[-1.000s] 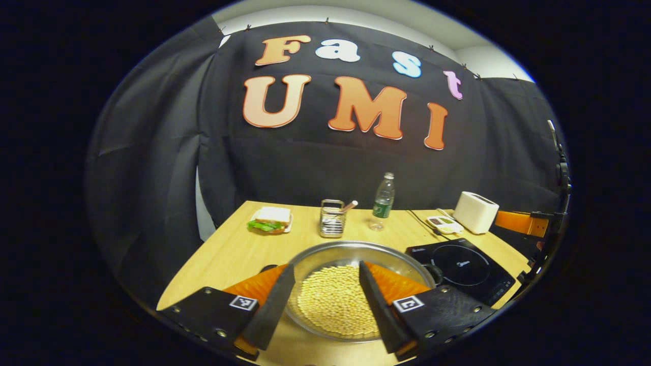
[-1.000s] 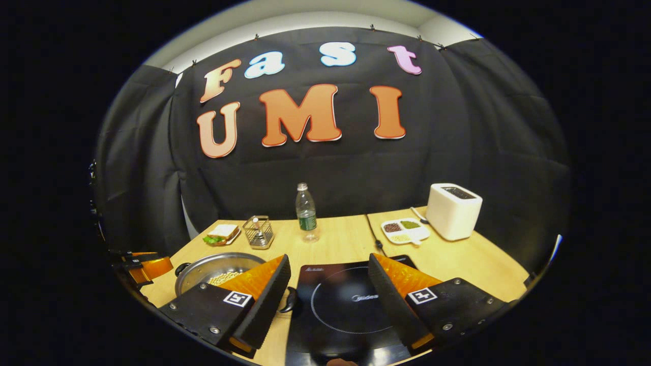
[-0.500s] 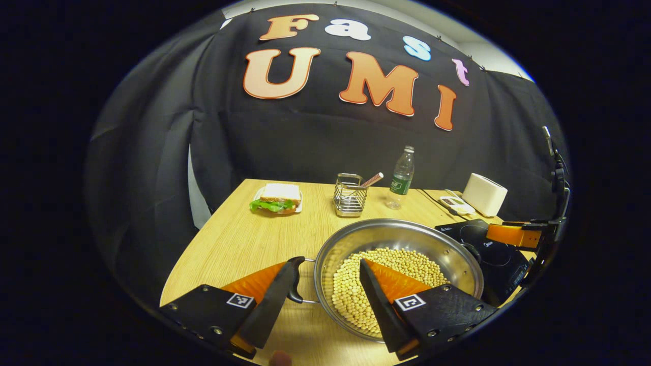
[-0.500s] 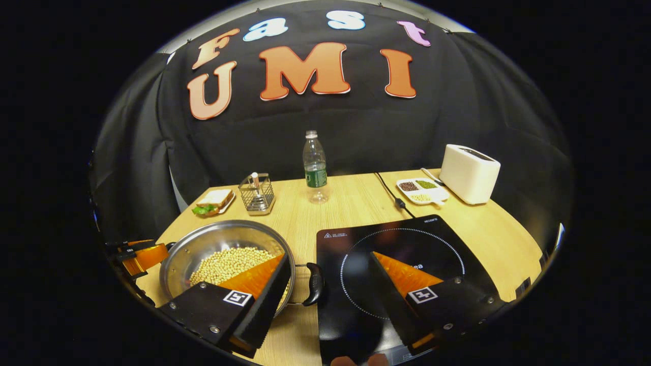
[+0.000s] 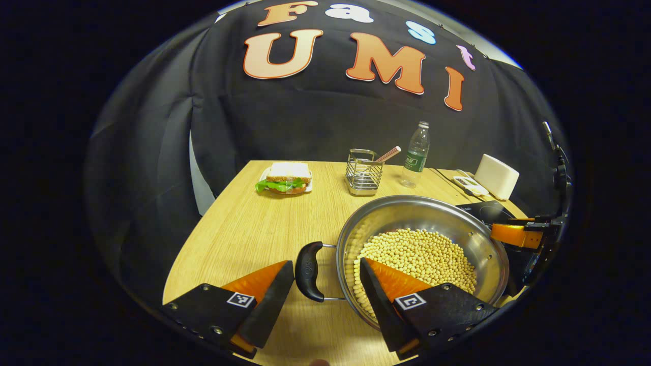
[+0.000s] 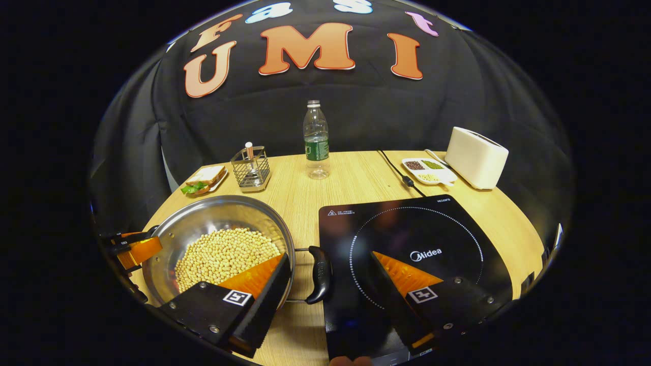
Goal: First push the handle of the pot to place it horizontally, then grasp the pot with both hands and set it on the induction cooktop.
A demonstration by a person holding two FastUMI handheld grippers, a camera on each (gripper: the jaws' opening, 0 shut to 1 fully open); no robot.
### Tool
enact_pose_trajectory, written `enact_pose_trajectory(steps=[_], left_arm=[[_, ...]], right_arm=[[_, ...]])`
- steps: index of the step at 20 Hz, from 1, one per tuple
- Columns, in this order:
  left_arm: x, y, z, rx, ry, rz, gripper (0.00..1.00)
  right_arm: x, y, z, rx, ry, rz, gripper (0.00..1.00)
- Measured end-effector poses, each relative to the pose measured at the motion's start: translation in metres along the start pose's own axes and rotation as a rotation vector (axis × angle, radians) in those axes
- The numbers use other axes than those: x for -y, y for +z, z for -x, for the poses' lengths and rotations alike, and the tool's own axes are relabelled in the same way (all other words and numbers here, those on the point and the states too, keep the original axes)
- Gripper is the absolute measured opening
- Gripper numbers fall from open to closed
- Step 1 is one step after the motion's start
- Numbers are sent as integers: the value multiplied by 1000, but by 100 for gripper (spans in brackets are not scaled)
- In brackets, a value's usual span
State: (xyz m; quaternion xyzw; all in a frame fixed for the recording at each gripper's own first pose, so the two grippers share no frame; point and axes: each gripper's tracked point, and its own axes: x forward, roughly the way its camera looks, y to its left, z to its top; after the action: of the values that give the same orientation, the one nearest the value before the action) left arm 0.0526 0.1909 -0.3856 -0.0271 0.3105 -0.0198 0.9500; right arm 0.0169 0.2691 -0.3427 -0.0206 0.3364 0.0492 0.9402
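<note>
Both tongs just dropped in, each wide open (holding nothing) straddling a pot (image 5: 422, 249) handle; grasp probably next.

sandwich (image 5: 285, 178) | wire caddy (image 5: 363, 177) | water bottle (image 6: 316, 142) | toaster (image 6: 475, 157) | sectioned dish (image 6: 428, 171)

My left claw (image 5: 325, 300) stands spread over the pot's (image 5: 422, 254) near-left handle (image 5: 308, 264), with bare desk (image 5: 239, 234) running open from there along the left edge to the sandwich plate (image 5: 285, 178) at the far left corner. My right claw (image 6: 328, 297) straddles the other handle (image 6: 320, 274); that handle sits just beside the induction cooktop's (image 6: 407, 239) left edge, a narrow strip of desk between pot and cooktop. The far edge is lined by wire rack (image 6: 249, 168), bottle (image 6: 316, 140), cord (image 6: 402, 175), small dish (image 6: 428, 170) and toaster (image 6: 475, 157).
</note>
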Motion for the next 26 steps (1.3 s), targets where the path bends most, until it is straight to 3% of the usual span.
enact_pose_trajectory(steps=[3,5,7,8,12,16,21,26], left_arm=[[1,-1,-5,-6,-8,-6,84],[-3,-1,-6,-15,14,-25,84],[-6,-12,-9,-60,18,-6,57],[-6,-10,-2,-56,20,5,54],[-4,-7,8,-51,79,5,49],[10,-9,27,-47,81,46,48],[43,26,48,40,82,11,47],[90,44,55,55,47,-11,47]], right_arm=[[-4,-10,-1,-39,18,-8,96],[-15,-19,-2,-74,56,-19,91],[-18,-20,-7,-70,55,-16,72],[-17,-15,0,-54,55,-13,62],[-20,-12,-6,-58,71,-32,49],[-7,7,12,9,73,-33,47],[19,30,36,60,81,-65,47],[60,46,56,107,51,-92,47]])
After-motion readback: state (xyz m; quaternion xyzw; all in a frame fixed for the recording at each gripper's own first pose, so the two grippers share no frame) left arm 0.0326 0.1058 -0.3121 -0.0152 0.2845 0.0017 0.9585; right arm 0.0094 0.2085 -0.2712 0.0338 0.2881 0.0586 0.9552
